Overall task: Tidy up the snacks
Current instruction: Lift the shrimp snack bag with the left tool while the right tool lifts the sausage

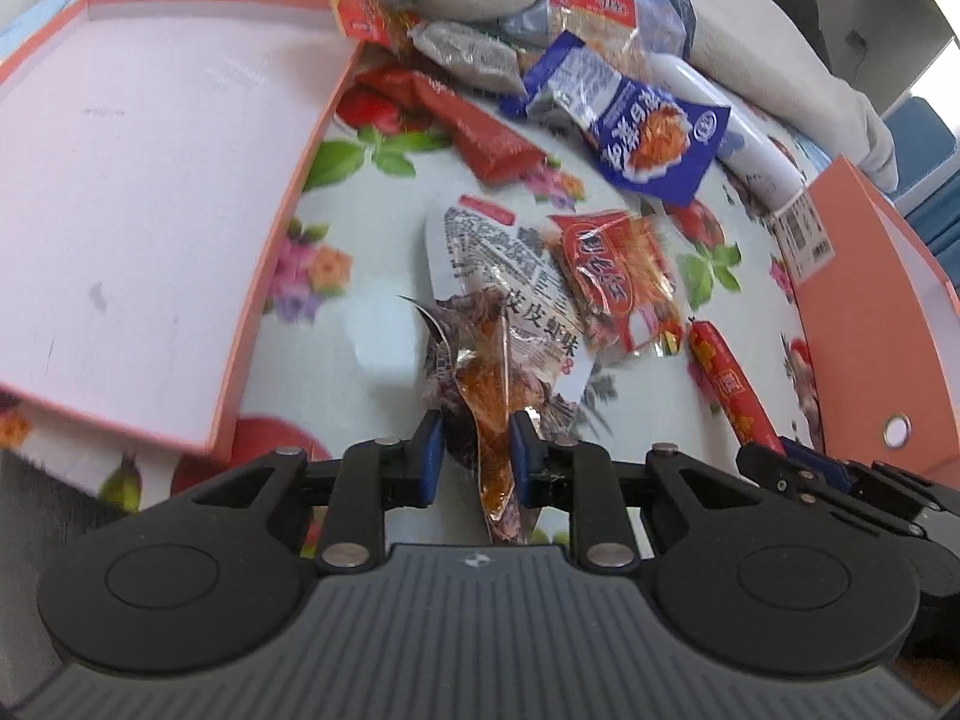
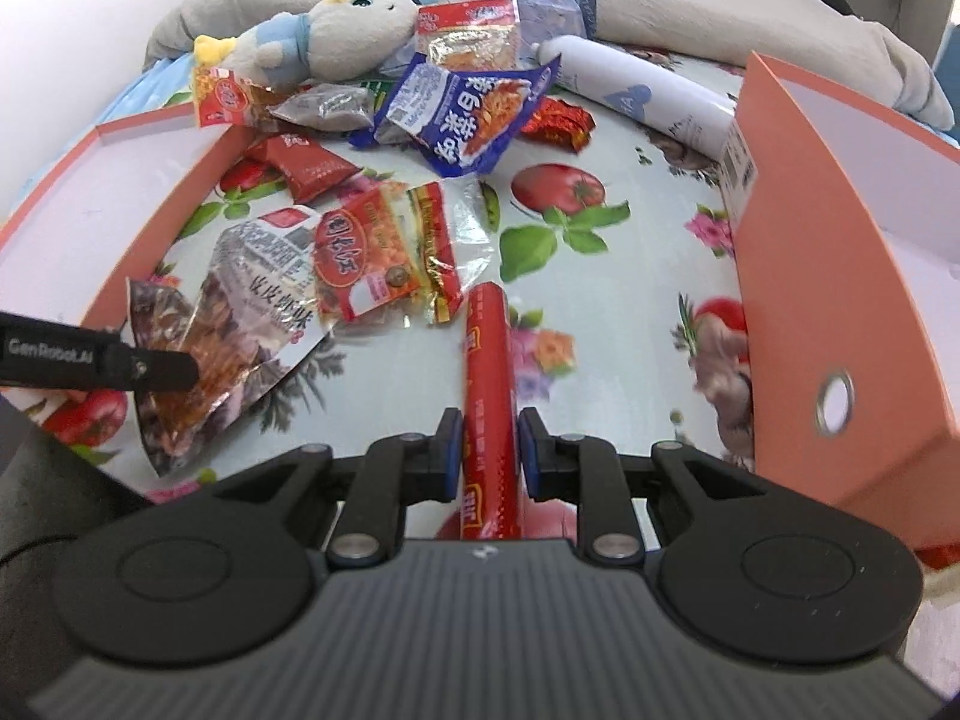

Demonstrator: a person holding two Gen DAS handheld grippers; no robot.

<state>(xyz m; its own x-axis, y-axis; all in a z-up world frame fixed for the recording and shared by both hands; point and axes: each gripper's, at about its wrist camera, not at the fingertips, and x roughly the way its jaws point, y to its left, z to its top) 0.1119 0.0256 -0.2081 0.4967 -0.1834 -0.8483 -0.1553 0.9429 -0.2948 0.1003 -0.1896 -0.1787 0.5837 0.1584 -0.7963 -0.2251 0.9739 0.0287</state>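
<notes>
Snacks are scattered all over the flowery tablecloth [image 2: 630,312], between a shallow pink tray [image 1: 150,192] on the left and a taller pink box [image 2: 840,276] on the right, with a plush toy [image 2: 348,30] and a white bottle [image 2: 636,93] at the far end.

The left gripper [image 1: 477,450] has its jaws nearly closed on a crinkly clear packet of brownish-orange snack [image 1: 486,414], pinched around the lower part. That one looks light and floppy, so most of it will probably just dangle, and the slick film could slide if the pinch loosens. Grabbing close to the bulky filling seems safer than the flat sealed edge.

The right gripper [image 2: 489,450] is closed down on a red sausage stick [image 2: 489,360], gripped near its near end. It looks firm and round with a shiny casing, so it might roll or swivel between the pads; a hold nearer the middle would likely balance better.

The loose ones, like the blue noodle pack [image 2: 468,114] and the red-and-yellow packet [image 2: 384,252], look flat and light, so edges or corners are probably the way in.
</notes>
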